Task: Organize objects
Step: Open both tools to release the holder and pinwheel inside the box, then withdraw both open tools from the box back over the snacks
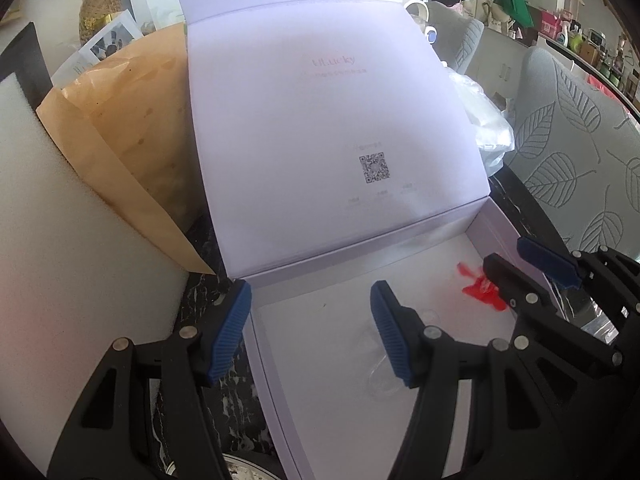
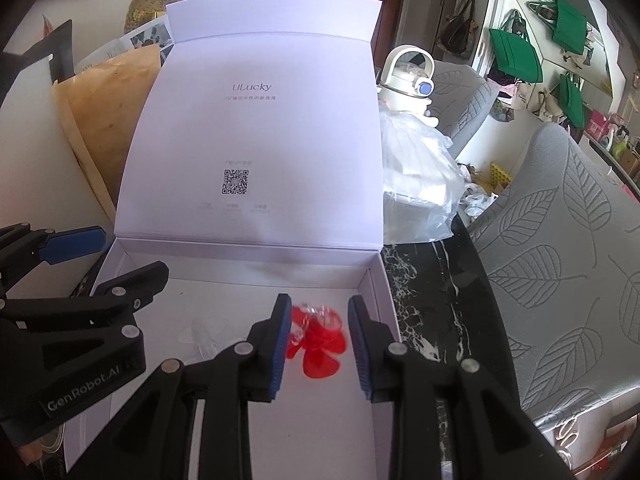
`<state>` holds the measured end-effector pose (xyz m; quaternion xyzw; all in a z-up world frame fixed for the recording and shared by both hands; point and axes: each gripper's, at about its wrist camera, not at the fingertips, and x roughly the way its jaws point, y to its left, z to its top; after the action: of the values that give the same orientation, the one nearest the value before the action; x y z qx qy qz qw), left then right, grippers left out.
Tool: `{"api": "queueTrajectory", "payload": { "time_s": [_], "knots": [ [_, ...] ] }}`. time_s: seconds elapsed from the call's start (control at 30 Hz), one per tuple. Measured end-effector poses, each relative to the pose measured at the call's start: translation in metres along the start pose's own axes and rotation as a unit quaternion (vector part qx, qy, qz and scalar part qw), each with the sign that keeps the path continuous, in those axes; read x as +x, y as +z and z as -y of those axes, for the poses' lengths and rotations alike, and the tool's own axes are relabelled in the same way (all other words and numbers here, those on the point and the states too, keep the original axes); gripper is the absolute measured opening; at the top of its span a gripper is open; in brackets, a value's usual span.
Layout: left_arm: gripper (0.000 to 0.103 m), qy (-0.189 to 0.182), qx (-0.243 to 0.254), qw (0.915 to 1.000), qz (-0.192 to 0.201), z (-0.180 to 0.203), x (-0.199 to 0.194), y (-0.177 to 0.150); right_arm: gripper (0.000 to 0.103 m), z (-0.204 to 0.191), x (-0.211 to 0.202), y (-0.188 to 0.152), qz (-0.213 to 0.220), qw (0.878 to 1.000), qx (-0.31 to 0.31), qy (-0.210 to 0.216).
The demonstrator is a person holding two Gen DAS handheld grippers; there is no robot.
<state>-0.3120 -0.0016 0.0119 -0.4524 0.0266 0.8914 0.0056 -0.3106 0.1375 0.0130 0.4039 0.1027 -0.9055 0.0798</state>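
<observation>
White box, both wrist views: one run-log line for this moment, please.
scene: white box open, lid up | right gripper: open, straddling red flower piece in box | left gripper: open, straddling box wall

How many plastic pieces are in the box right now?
2. A red piece lies near the box's right wall, between the right gripper's fingers. A clear piece lies left of it on the floor. The grippers may hide others.

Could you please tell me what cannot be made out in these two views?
- Left wrist view: clear plastic piece partly behind the left hand-held gripper finger; shape unclear.
- Right wrist view: red plastic flower blurred; contact with the right hand-held gripper unclear.
- Both views: white box front cut off.
</observation>
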Motion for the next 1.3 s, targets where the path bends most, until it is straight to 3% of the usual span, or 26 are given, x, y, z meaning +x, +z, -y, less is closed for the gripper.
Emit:
{"api": "queueTrajectory", "payload": {
  "time_s": [0.37,0.8,1.3],
  "knots": [
    [0.068,0.007,-0.006,0.9999,0.014,-0.003,-0.029,0.004,0.043,0.008,-0.035,0.004,0.019,1.0,0.01,-0.01],
    [0.077,0.012,-0.011,0.9981,0.059,-0.005,-0.089,0.006,0.056,0.018,-0.097,0.006,0.057,0.998,0.025,-0.019],
    [0.087,0.016,-0.003,0.9951,0.098,-0.001,-0.155,-0.016,0.063,0.018,-0.174,-0.014,0.094,0.995,0.028,-0.029]
  ]
}}
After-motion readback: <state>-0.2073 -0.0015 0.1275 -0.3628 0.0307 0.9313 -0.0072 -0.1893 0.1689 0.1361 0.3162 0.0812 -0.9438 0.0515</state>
